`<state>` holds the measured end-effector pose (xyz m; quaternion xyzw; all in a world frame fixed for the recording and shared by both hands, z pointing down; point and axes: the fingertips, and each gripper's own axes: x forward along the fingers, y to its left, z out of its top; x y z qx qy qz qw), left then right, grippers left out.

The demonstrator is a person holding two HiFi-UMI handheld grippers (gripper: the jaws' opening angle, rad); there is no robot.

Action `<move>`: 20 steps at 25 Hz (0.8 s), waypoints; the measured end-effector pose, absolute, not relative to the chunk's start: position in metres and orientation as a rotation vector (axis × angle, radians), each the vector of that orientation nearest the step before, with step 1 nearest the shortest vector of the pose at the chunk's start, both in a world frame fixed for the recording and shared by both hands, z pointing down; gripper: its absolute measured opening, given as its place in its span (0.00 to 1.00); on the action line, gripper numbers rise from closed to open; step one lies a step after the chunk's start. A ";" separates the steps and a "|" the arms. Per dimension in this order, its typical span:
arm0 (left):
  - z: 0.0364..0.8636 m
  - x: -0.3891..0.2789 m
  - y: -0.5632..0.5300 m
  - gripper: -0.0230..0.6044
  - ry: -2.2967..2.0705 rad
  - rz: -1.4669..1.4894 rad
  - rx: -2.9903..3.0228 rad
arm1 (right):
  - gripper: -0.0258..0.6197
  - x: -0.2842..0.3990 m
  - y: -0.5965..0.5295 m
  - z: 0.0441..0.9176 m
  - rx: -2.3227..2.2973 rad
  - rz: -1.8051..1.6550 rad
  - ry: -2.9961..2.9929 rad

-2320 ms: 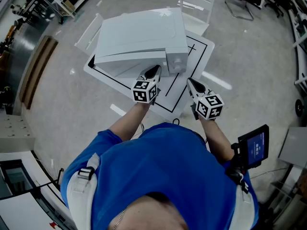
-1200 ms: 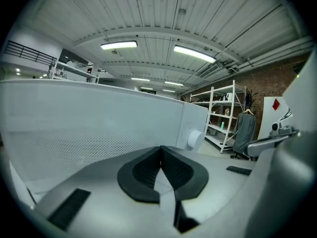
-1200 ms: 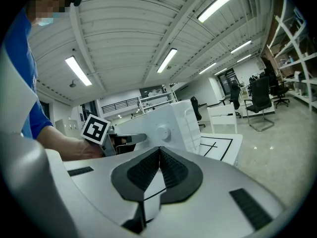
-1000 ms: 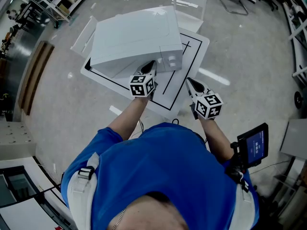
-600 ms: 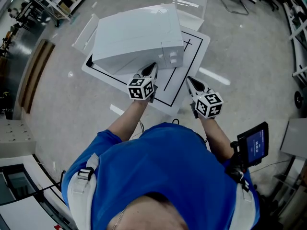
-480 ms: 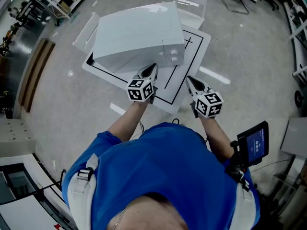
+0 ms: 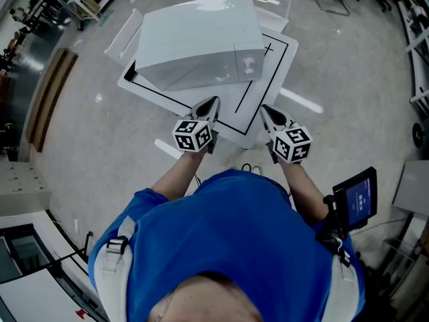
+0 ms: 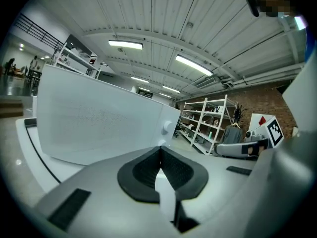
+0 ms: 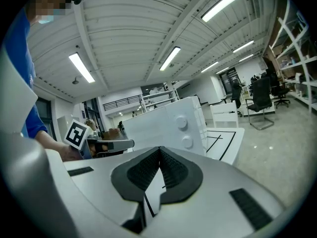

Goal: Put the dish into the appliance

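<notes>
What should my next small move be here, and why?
Probably draw both grippers back to rest. The appliance has its door apparently shut, and no dish shows on the table. The left gripper and right gripper are both shut and empty by the table's near edge.

Head view overhead, both gripper views low, sharing appliance [image 7: 194, 42]

The appliance [image 7: 201, 42] hides its inside behind a shut door and covers much of the desk [image 7: 271, 79]. The screen [image 7: 355, 203] shows print too small to read.
</notes>
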<state>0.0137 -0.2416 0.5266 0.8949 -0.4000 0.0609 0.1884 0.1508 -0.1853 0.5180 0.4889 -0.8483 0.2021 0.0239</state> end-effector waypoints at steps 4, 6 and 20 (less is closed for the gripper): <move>0.528 0.011 -0.235 0.05 -1.113 0.169 2.513 | 0.04 0.151 -0.183 0.520 1.518 0.632 -2.611; 0.526 0.010 -0.233 0.05 -1.106 0.166 2.517 | 0.04 0.149 -0.183 0.520 1.516 0.633 -2.606; 0.526 0.015 -0.228 0.05 -1.061 0.137 2.537 | 0.04 0.145 -0.182 0.521 1.520 0.603 -2.573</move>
